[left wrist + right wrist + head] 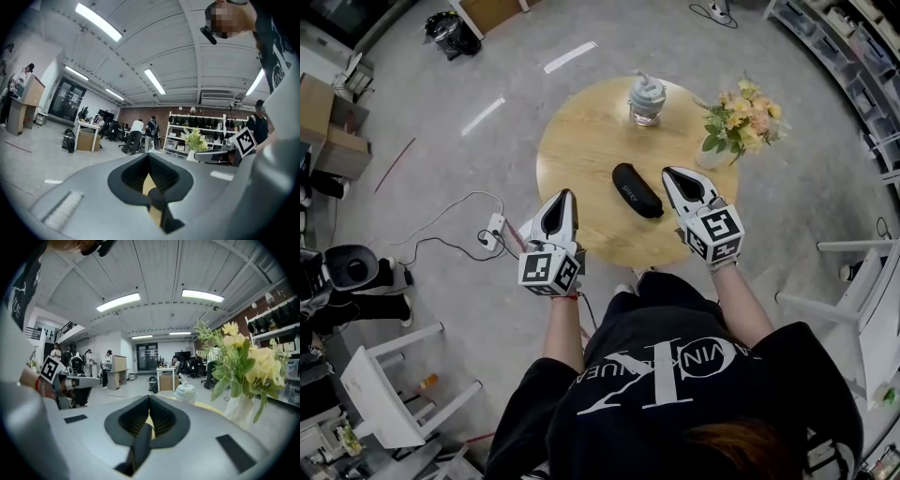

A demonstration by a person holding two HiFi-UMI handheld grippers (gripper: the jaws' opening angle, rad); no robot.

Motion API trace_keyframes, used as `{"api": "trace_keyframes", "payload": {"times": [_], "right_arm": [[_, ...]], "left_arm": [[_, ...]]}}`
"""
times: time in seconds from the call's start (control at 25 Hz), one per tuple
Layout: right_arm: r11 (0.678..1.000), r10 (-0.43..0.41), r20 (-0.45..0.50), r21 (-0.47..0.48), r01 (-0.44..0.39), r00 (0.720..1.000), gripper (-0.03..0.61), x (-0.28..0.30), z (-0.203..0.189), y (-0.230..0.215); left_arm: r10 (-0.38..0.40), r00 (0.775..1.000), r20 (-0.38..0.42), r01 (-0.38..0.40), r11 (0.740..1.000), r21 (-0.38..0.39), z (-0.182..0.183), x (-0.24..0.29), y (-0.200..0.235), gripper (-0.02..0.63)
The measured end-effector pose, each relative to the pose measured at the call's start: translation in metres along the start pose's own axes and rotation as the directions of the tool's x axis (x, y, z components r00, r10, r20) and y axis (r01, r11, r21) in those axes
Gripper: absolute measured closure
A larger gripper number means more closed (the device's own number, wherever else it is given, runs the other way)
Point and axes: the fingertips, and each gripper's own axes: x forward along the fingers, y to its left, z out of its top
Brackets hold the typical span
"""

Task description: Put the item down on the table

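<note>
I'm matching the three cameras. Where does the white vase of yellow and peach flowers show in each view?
Head view: white vase of yellow and peach flowers at the round wooden table's right edge.
Left gripper view: small, just right of centre.
Right gripper view: large, at the right.
Shared landmark: clear lidded jar, left of the flowers in the head and right gripper views; not seen in the left gripper view.

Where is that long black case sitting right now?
In the head view the black case lies on the round wooden table, near the person's edge, just left of the right claw, with the flower vase beyond to the right.
</note>
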Motion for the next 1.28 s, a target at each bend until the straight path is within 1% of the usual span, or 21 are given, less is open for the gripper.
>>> {"api": "trace_keyframes", "payload": {"times": [0.16,0.36,0.48,0.76,1.0,1.28], "right_arm": [[1.0,-0.003,0.028,-0.007,0.004,1.0,0.563,0.0,0.013,-0.001],[1.0,-0.004,0.061,-0.014,0.005,0.998,0.563,-0.003,0.029,-0.006],[1.0,-0.003,0.08,-0.021,0.005,0.997,0.563,-0.004,0.038,-0.007],[0.999,-0.007,0.122,-0.035,0.011,0.992,0.563,-0.007,0.057,-0.013],[0.999,-0.005,0.154,-0.041,0.011,0.988,0.565,-0.007,0.073,-0.015],[0.998,0.004,0.184,-0.057,0.006,0.983,0.565,-0.005,0.087,-0.015]], "left_arm": [[0.023,1.0,0.02,-0.024,0.999,0.044,0.014,0.001,0.004,0.601],[0.04,0.998,0.058,-0.042,0.998,0.039,0.031,0.002,0.007,0.603],[0.041,0.997,0.072,-0.044,0.998,0.043,0.037,0.001,0.008,0.601],[0.081,0.991,0.107,-0.086,0.995,0.042,0.055,-0.001,0.016,0.603],[0.091,0.987,0.136,-0.098,0.994,0.049,0.07,-0.004,0.017,0.603],[0.107,0.981,0.162,-0.117,0.992,0.056,0.08,-0.008,0.02,0.603]]}}
